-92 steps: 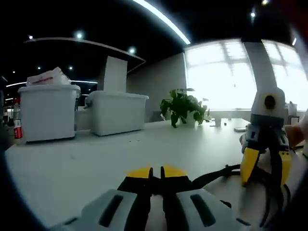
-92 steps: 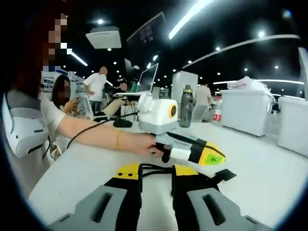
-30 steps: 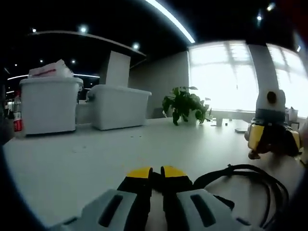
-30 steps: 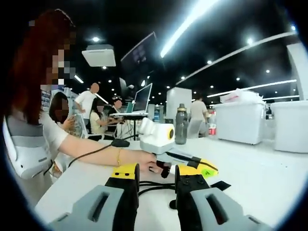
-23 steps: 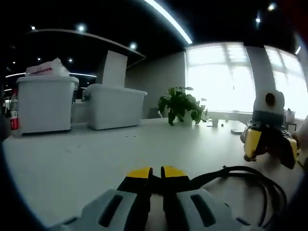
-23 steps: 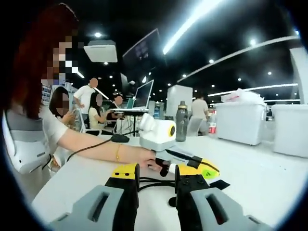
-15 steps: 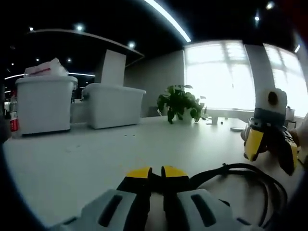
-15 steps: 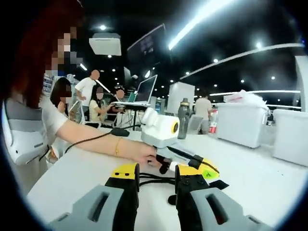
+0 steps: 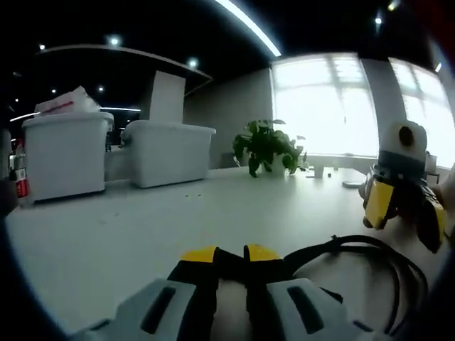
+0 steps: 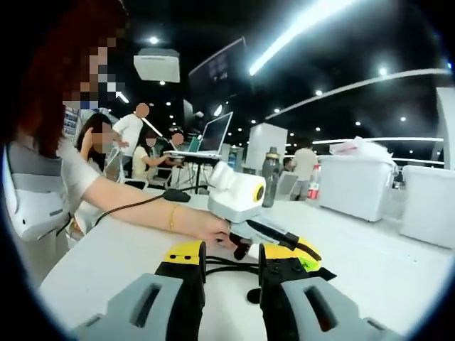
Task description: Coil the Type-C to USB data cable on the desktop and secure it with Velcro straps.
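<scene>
A black data cable [image 9: 355,249] lies in loose loops on the white desk [image 9: 142,227], to the right of my left gripper [image 9: 231,254]. That gripper is shut on one end of the cable, which comes out beside its right jaw. My right gripper [image 9: 404,213] hovers open above the loops, yellow jaws apart. In the right gripper view my right gripper [image 10: 233,254] is open, with cable strands [image 10: 224,266] on the desk between its jaws. Just beyond lies my left gripper [image 10: 291,250], held by a hand, jaws together. A black strap tab [image 10: 323,273] sticks out beside it.
Two white bins [image 9: 67,153] [image 9: 167,153], a red-labelled bottle [image 9: 20,186] and a potted plant [image 9: 269,145] stand at the desk's far side. Another way along the desk are a dark bottle [image 10: 270,177], a laptop [image 10: 210,142], more bins [image 10: 355,181] and several people.
The right gripper has lifted off the cable and tilted, where 3.1 s ago it pointed down at the loops. The left gripper's tips stand slightly further apart.
</scene>
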`<state>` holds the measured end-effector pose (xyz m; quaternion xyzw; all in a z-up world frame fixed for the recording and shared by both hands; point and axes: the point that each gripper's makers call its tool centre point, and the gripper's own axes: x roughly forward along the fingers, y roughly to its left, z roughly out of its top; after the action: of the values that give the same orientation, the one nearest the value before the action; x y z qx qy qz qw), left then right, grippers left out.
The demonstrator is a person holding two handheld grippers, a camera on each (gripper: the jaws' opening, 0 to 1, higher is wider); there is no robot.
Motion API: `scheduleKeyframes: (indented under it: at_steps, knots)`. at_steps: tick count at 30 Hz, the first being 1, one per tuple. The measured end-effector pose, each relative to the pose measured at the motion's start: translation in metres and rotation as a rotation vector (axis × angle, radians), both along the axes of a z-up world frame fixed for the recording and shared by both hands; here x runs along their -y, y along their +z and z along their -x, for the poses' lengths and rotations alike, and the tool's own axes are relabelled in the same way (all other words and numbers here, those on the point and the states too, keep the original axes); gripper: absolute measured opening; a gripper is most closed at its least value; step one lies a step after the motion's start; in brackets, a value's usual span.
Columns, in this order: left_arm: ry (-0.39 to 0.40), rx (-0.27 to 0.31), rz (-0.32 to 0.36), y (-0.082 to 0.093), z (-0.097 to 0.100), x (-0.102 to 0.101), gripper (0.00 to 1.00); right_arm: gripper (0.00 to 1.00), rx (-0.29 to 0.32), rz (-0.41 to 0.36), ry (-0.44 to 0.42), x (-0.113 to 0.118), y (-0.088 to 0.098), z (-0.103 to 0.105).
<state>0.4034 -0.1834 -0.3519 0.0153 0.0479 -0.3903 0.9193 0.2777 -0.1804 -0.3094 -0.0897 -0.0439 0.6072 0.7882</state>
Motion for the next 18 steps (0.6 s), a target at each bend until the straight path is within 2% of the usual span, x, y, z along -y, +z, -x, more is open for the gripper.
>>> scheduleKeyframes:
  at_steps: [11, 16, 18]
  knots:
    - [0.033, 0.012, -0.023, -0.001, -0.004, -0.003, 0.15, 0.28, 0.024, 0.033, 0.002, -0.002, -0.005, 0.001]
    - [0.056, 0.013, 0.004, 0.003, -0.009, -0.006, 0.15, 0.28, 0.038, 0.043, -0.026, 0.000, -0.002, -0.006]
    - [0.046, 0.023, -0.014, 0.001, -0.009, -0.006, 0.15, 0.28, 0.002, 0.046, -0.037, 0.007, 0.001, -0.011]
